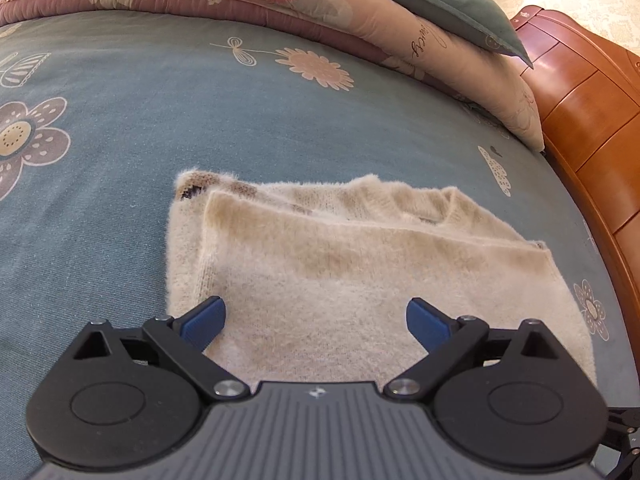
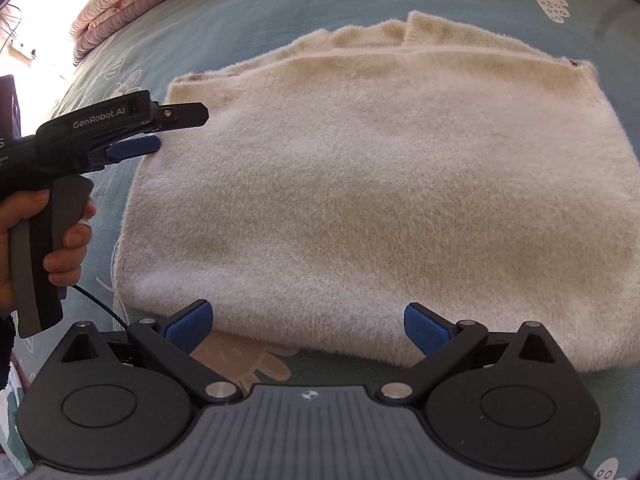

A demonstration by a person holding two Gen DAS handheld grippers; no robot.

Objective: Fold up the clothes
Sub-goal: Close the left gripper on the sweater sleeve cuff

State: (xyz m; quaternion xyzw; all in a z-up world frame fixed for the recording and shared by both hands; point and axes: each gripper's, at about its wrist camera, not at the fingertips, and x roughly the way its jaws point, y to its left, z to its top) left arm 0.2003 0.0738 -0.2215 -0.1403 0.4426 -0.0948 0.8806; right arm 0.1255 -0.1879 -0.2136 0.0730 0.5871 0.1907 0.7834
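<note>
cream fuzzy sweater [image 2: 372,184] lies on the bed [image 1: 120,140] as a folded, layered rectangle, neckline at the far edge, long axis running left to right across both views; this fits either a finished fold or one with a further fold to come. left claw [image 1: 316,318] spread wide, holding nothing, over the sweater's near left part, seemingly just above the pile. right claw [image 2: 308,320] equally wide and empty at the near hem, pads level with the edge, contact uncertain.
</note>
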